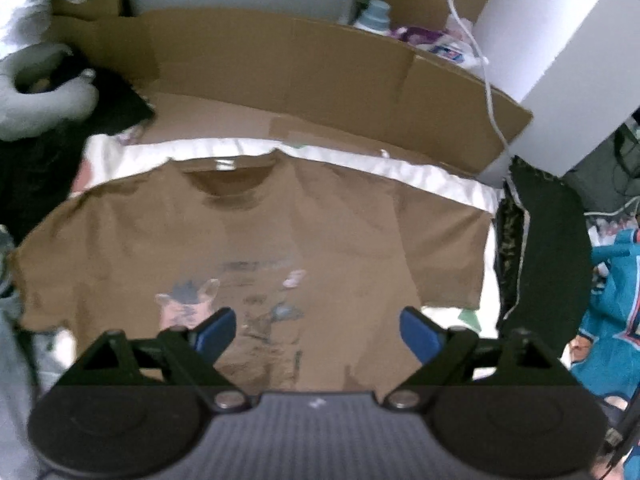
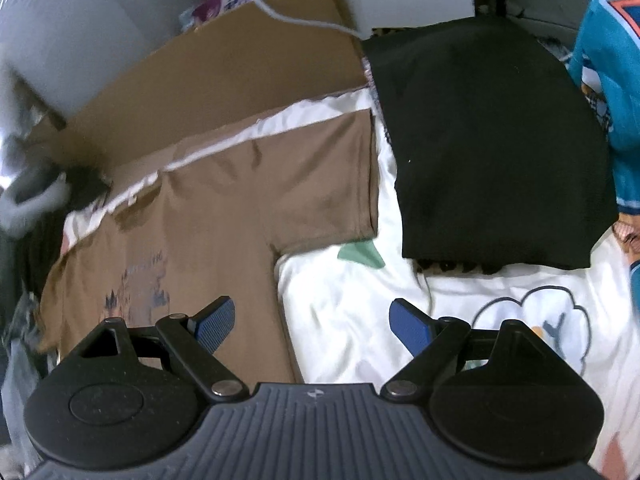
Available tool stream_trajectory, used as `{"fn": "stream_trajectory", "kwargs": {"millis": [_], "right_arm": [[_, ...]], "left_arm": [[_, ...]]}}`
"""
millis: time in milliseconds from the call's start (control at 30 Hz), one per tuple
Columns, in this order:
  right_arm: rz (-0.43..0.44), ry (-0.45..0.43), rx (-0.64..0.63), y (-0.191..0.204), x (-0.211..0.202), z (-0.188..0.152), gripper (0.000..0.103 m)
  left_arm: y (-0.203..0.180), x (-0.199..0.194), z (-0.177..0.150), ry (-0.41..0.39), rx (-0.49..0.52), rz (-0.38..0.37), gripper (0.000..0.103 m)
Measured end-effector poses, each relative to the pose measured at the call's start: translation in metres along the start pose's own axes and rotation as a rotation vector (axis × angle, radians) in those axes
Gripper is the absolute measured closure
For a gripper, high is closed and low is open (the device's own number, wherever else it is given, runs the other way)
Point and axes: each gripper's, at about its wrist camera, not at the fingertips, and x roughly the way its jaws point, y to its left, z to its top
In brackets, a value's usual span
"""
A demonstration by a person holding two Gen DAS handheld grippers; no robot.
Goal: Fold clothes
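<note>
In the left wrist view, a brown T-shirt [image 1: 248, 248] lies spread flat, front up, on a white sheet [image 1: 440, 180], collar toward a cardboard sheet [image 1: 320, 76] that stands along the far side. The left gripper [image 1: 318, 330] hangs over the shirt's printed chest, its jaws wide apart with nothing between them. A black cloth [image 1: 552, 248] lies just right of the shirt's sleeve, and a teal garment [image 1: 612, 320] sits beyond it. In the right wrist view, the right gripper [image 2: 312, 324] hovers over the shirt's right side seam below the sleeve, one blue pad above brown fabric, the other above the white sheet [image 2: 352, 312]; its jaws are spread wide and hold nothing. The brown T-shirt [image 2: 224, 216] stretches away to the left, its short sleeve lying flat near the black cloth [image 2: 496, 140].
</note>
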Motion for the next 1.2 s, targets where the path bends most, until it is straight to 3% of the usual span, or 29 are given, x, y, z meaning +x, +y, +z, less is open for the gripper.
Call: {"fn": "stream_trajectory", "kwargs": {"millis": [167, 333, 600, 833, 1100, 1200], "right_arm": [[0.004, -0.040, 0.017, -0.006, 0.017, -0.013, 0.014], [0.006, -0.043, 0.005, -0.015, 0.033, -0.027, 0.014], [0.006, -0.098, 0.072, -0.021, 0.056, -0.029, 0.015], [0.017, -0.123, 0.101, -0.015, 0.072, -0.028, 0.019], [0.021, -0.156, 0.131, -0.021, 0.087, -0.027, 0.023], [0.026, -0.171, 0.146, -0.024, 0.096, -0.027, 0.029]], "left_arm": [[-0.025, 0.054, -0.016, 0.044, 0.017, -0.069, 0.012], [-0.028, 0.103, -0.029, 0.063, 0.005, -0.065, 0.013], [-0.032, 0.138, -0.035, 0.075, 0.017, -0.101, 0.015], [-0.039, 0.151, -0.032, 0.002, 0.038, -0.113, 0.040], [-0.045, 0.172, -0.028, 0.015, 0.039, -0.156, 0.053], [-0.049, 0.185, -0.029, 0.040, 0.048, -0.149, 0.069]]}}
